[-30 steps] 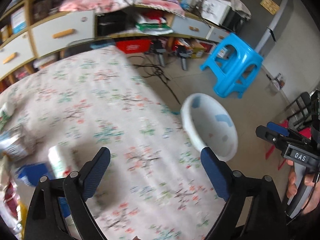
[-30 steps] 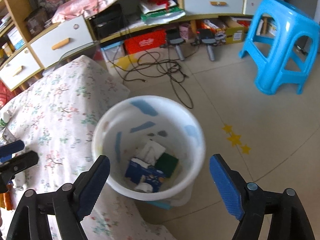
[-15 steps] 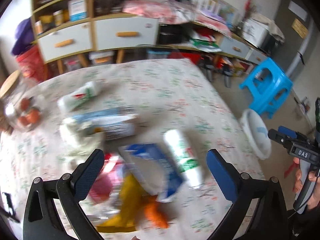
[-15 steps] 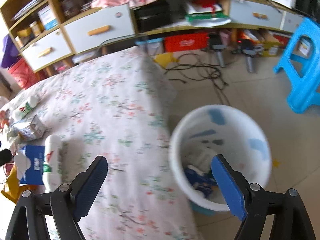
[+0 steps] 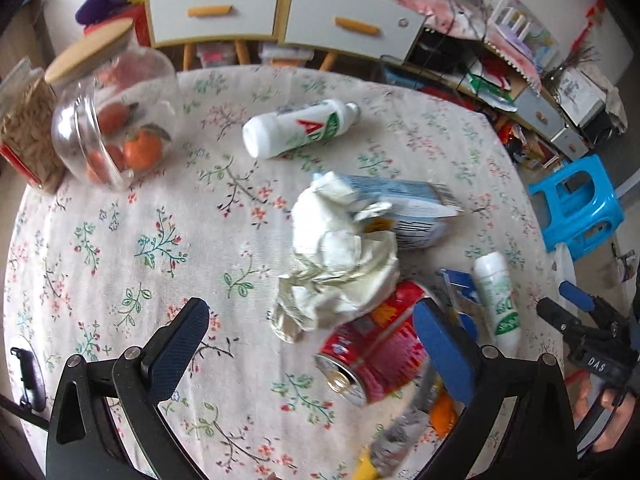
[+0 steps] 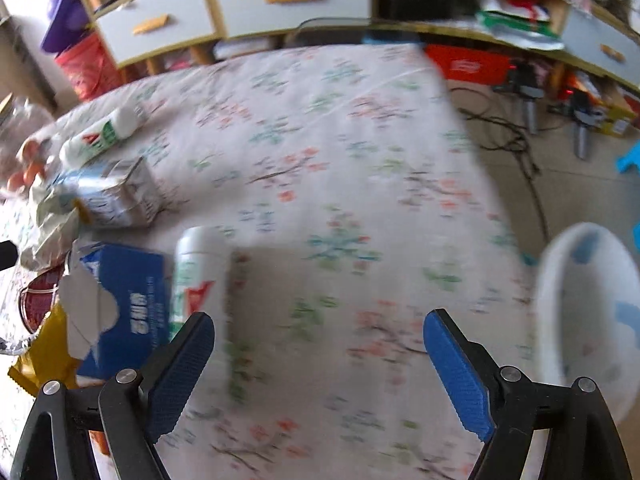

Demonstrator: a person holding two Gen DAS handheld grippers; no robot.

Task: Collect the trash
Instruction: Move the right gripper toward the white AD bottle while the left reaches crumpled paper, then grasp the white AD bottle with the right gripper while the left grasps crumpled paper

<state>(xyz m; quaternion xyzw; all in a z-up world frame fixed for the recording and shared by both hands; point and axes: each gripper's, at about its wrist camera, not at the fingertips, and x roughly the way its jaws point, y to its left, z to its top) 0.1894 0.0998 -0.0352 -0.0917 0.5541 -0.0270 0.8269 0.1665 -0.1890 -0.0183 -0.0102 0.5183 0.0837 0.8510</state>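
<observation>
Glass jar point(image 5: 108, 120) holds orange fruit point(image 5: 142, 150); white bin point(image 6: 588, 316) interior blurred.

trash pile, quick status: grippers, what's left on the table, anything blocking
Left gripper and right gripper open, empty. Crumpled paper, red can, two white bottles, cartons left on table. White bin off table edge. Nothing blocking.
</observation>
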